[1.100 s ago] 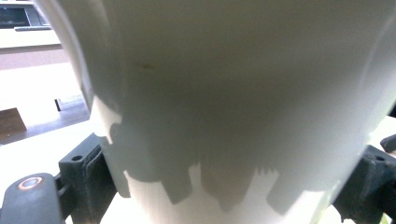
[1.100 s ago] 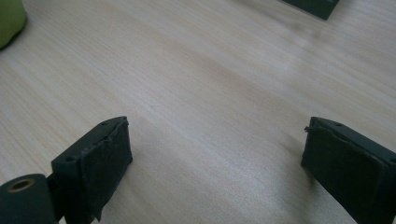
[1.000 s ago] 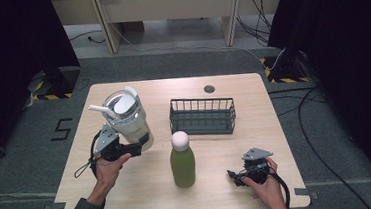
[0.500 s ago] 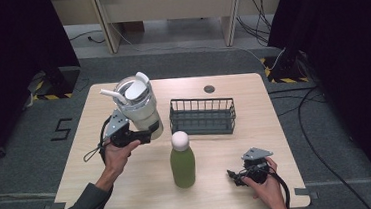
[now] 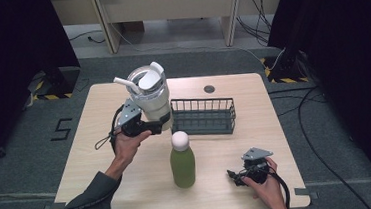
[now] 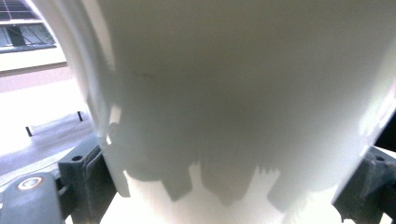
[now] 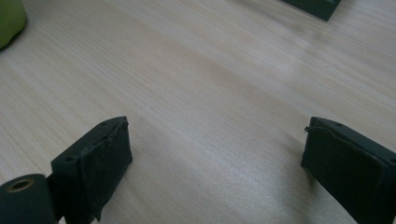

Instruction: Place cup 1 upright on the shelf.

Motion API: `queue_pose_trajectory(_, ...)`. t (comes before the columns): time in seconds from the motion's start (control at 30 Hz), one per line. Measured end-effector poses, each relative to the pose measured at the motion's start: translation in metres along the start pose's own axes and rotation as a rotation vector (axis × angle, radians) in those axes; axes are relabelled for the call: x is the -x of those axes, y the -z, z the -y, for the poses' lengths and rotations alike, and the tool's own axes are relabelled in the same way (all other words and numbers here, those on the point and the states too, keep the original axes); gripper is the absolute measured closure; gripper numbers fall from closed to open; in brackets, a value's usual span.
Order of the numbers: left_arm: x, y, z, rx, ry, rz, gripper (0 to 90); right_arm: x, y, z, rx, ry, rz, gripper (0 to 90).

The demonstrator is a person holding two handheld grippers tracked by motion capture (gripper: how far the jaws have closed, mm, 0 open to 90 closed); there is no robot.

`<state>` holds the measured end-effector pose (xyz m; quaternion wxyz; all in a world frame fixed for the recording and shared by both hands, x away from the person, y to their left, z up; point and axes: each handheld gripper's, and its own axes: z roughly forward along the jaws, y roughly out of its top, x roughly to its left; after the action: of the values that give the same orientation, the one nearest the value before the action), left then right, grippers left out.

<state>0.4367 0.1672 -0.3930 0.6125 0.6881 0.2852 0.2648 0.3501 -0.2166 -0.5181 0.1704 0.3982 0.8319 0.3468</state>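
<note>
A large white tumbler [image 5: 151, 97] with a lid, handle and straw hangs above the table, just left of the black wire basket [image 5: 203, 115]. My left gripper [image 5: 161, 125] is shut on its lower body; in the left gripper view the tumbler's white wall [image 6: 243, 107] sits between the two jaws. A green bottle [image 5: 182, 161] with a white cap stands upright at the table's middle front. My right gripper [image 5: 233, 176] rests low at the front right, open, with bare wood between its fingers [image 7: 95, 161]; the green bottle's edge [image 7: 9, 21] lies at that view's top left.
The light wooden table [image 5: 101, 141] has a small round dark grommet [image 5: 209, 88] near its far edge. The wire basket's corner [image 7: 317, 7] lies ahead of the right gripper. Cables and dark curtains surround the table on the floor.
My left gripper has carried the tumbler up and to the right, from the table's left part to beside the basket. The right gripper has stayed in place.
</note>
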Motion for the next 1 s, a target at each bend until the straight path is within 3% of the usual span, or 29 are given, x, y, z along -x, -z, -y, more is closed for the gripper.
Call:
queue_pose_trajectory(0.7,0.001,-0.06,-0.018,0.004,0.016,0.036,10.8,0.0,0.0,0.0,-0.001,0.002,-0.001,8.2)
queue_pose_trajectory(1.0,0.005,-0.088,-0.015,-0.018,0.01,0.05,10.8,0.0,0.0,0.0,-0.001,0.002,-0.002,8.2)
